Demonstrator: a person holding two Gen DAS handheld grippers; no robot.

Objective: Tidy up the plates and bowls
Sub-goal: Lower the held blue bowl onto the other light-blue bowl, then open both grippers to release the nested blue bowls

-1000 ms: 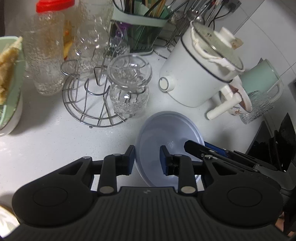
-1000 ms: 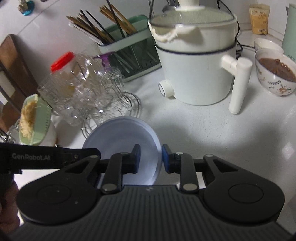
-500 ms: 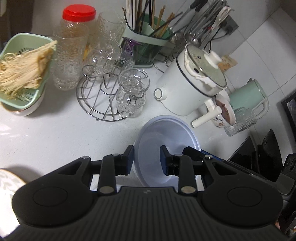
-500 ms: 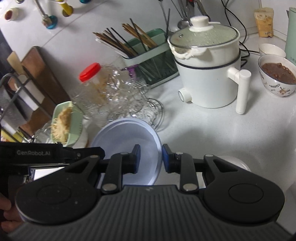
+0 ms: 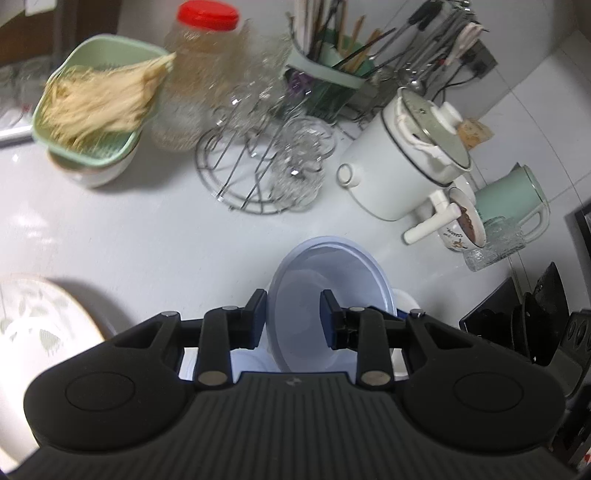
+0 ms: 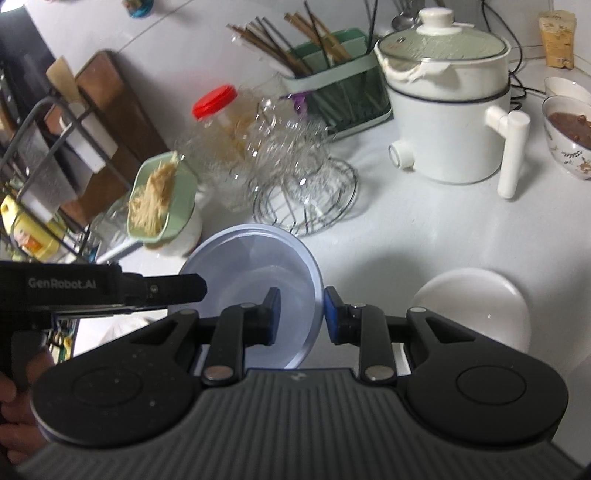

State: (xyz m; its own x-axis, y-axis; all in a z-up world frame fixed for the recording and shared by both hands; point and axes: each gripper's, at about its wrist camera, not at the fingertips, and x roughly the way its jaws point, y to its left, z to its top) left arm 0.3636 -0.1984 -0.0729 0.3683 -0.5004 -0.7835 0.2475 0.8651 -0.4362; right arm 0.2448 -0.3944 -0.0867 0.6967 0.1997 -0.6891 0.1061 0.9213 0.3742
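Gripping blue bowl (image 5: 328, 295) from both sides, raised above desk (image 5: 155, 240). Left claw (image 5: 293, 314) narrowly parted, clamped across bowl's left rim: one pad outside, other inside. Right claw (image 6: 301, 314) likewise pinching bowl's (image 6: 251, 273) right rim, wall between pads. White bowl (image 6: 476, 306) on desk just beside right claw, below held bowl. Leaf-patterned plate (image 5: 40, 321) at left, well apart.

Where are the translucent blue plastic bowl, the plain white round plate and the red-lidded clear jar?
Translucent blue plastic bowl (image 6: 255, 266): right wrist view, inner wall.
Plain white round plate (image 6: 476, 306): right wrist view, centre of its face.
Red-lidded clear jar (image 5: 207, 16): left wrist view, red lid.
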